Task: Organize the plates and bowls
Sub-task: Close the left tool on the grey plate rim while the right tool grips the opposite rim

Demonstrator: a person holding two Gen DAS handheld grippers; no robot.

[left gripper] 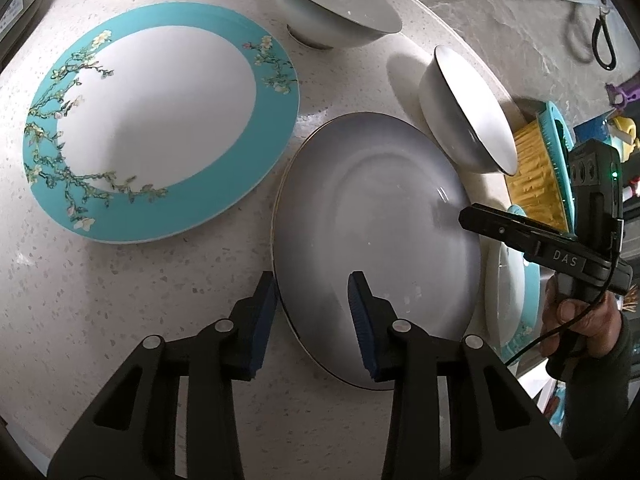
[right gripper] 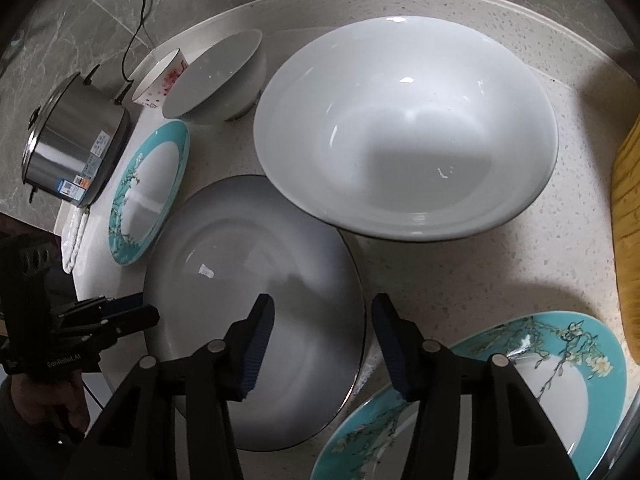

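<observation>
A speckled pale stone counter (left gripper: 132,300) holds three plates and three bowls. Nearest, the left gripper (left gripper: 314,320) and right gripper (right gripper: 322,344) angle down, each straddling a rim of the glossy grey plate (left gripper: 372,240) with jaws spread, no pad visibly pressing. Beyond lie two teal floral plates (left gripper: 160,132) (right gripper: 560,380), two white bowls (left gripper: 332,12) (right gripper: 404,128) and a blossom-printed bowl (right gripper: 160,80).

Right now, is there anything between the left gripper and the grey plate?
Nothing visible. The left gripper already straddles the near-left rim of the grey plate, one of its fingers over the plate, the other outside on the counter.
</observation>
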